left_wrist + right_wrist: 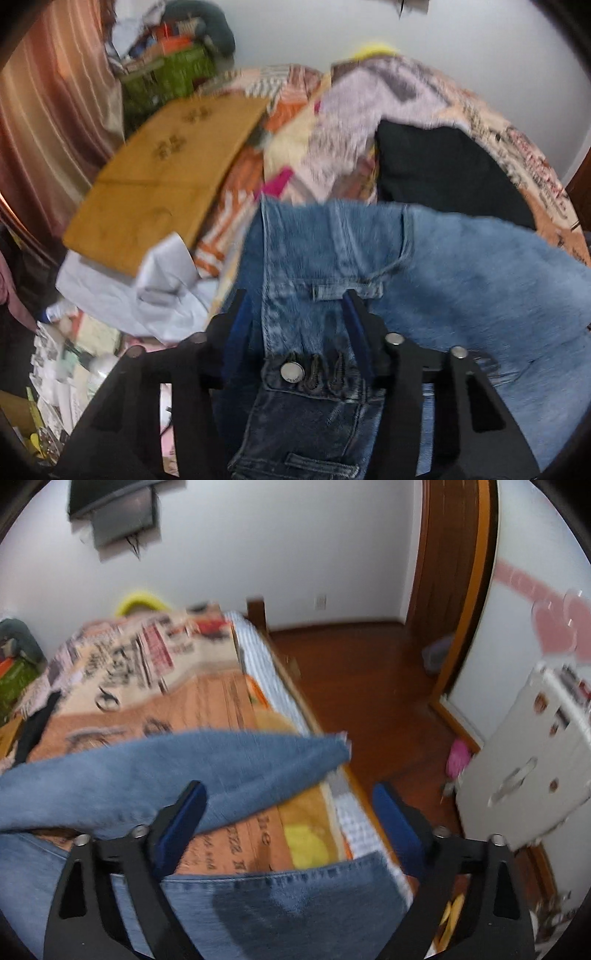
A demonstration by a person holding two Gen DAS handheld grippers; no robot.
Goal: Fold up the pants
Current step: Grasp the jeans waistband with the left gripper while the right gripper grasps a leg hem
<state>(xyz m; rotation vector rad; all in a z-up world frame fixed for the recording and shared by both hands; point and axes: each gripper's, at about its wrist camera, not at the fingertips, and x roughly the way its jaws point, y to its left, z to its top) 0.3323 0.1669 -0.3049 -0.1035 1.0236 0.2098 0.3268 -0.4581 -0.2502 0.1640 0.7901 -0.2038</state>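
Blue denim pants (461, 280) lie spread across the bed. In the left wrist view my left gripper (295, 306) has its blue-padded fingers on either side of the waistband, near the metal button (291, 371) and a belt loop; the jaws stand partly apart around the cloth. In the right wrist view my right gripper (290, 801) is open wide and empty above the pants' legs (166, 764), with one leg end (332, 746) near the bed's right edge and another denim part (288, 897) below the fingers.
The bed carries a printed blanket (147, 657), a black garment (443, 173), a flat cardboard sheet (166, 177) and white cloth (162, 288). Clutter fills the floor at left. A wooden floor (351, 672), door and white cabinet (532, 760) lie to the right.
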